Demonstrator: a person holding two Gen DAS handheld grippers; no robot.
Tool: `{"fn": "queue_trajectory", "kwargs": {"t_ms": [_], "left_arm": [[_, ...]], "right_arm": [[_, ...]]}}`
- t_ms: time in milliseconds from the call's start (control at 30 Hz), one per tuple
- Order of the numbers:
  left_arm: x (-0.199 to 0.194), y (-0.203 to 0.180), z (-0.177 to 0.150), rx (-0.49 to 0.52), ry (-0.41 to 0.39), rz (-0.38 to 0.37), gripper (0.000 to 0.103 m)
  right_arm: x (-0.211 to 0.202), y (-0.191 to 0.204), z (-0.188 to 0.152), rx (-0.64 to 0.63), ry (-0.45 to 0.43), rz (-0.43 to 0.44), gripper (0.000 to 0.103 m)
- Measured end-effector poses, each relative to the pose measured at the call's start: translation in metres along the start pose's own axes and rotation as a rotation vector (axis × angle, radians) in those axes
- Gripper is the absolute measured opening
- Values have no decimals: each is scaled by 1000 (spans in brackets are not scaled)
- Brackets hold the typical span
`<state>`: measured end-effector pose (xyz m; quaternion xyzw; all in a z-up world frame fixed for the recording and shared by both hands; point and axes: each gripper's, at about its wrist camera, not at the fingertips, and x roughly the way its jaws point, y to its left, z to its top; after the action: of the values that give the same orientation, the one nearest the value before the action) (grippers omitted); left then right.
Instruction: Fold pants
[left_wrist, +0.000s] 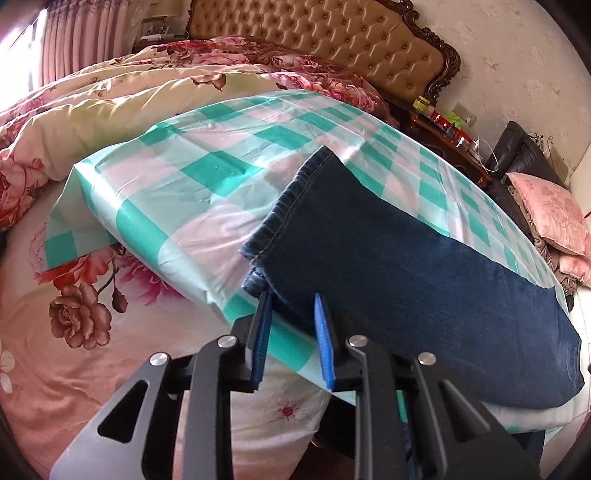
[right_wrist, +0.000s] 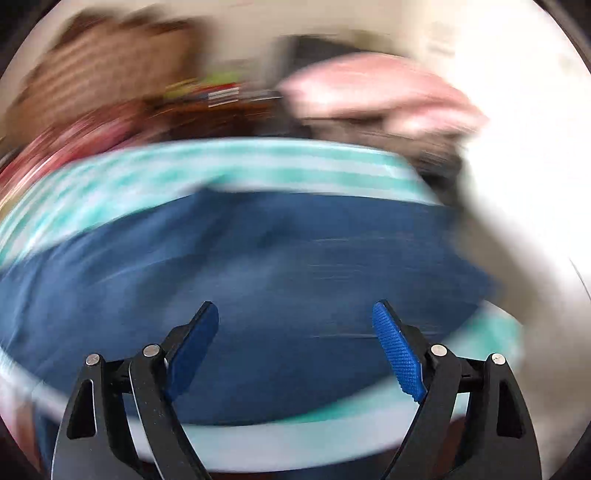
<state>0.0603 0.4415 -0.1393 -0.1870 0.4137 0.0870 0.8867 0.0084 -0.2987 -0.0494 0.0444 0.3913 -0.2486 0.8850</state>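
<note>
A flowered bed (left_wrist: 92, 354) is being covered by a teal-checked sheet (left_wrist: 207, 173). Dark jeans (left_wrist: 424, 280) are being laid flat across that sheet, hems toward the headboard. The left gripper (left_wrist: 291, 325) is being held narrowly apart at the jeans' near edge, nothing pinched. The right gripper (right_wrist: 295, 332) is being held wide apart above blurred denim.
</note>
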Motion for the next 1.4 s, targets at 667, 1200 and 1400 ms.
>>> {"fn": "queue_trajectory", "kwargs": {"t_ms": [667,1200,1400], "left_arm": [[-6,8,2,-49,1,29,24],[-7,18,7,-52,-18,20,42],[2,10,15,12,24,22,24]], "right_arm": [[102,-125,12,205,259,-76,17],[-15,73,56,-225,-4,268,53],[-27,273,17,-562,45,537,54]]}}
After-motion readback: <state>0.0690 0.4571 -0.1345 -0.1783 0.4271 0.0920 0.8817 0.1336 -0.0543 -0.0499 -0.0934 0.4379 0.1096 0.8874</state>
